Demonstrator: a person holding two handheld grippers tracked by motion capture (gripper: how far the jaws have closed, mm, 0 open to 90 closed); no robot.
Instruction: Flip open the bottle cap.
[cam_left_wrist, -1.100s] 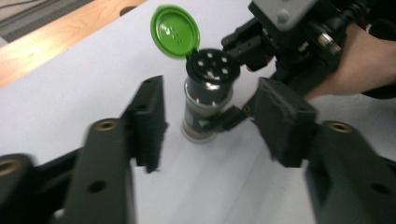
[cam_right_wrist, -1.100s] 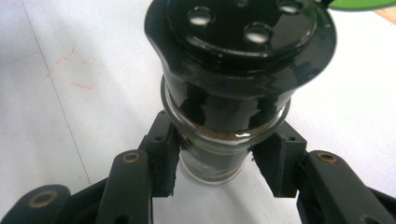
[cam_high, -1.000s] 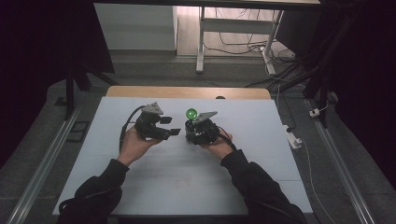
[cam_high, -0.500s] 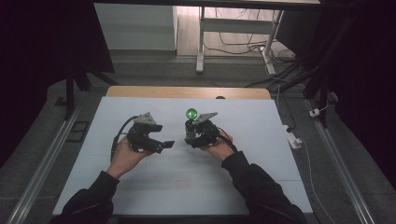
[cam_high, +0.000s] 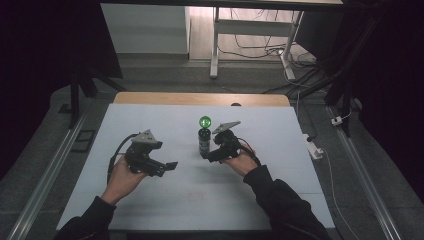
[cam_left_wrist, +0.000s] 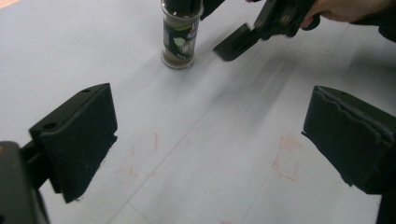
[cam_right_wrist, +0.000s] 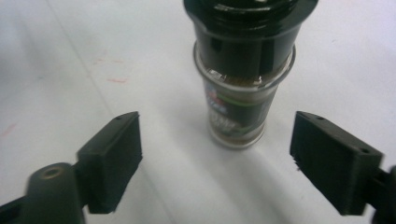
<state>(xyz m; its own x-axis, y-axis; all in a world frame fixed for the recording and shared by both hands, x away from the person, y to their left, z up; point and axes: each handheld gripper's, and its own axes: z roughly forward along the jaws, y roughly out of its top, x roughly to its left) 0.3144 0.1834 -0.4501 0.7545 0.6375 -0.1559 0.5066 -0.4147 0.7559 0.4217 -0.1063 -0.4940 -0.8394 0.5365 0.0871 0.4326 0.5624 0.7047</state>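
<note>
A small glass spice jar (cam_high: 203, 143) with a black cap and a green ball (cam_high: 205, 121) on top stands upright mid-table. My right gripper (cam_high: 209, 151) sits just right of it, open. In the right gripper view the jar (cam_right_wrist: 243, 93) stands just ahead of the gap between the spread jaws (cam_right_wrist: 219, 163), untouched. My left gripper (cam_high: 169, 167) is open, lower and to the left, well apart from the jar. The left gripper view has its wide jaws (cam_left_wrist: 210, 140) over bare table, the jar (cam_left_wrist: 181, 35) farther off, and the right gripper (cam_left_wrist: 261, 28) beside it.
The white tabletop (cam_high: 250, 190) has faint red marks (cam_left_wrist: 285, 154) and a wooden far edge (cam_high: 200, 98). A white power strip (cam_high: 314, 148) lies off the right edge. Cables and a stand's legs (cam_high: 215, 45) are on the floor beyond.
The left gripper has drawn back from beside the jar, down and to the left toward the person. The right gripper and the jar have stayed put.
</note>
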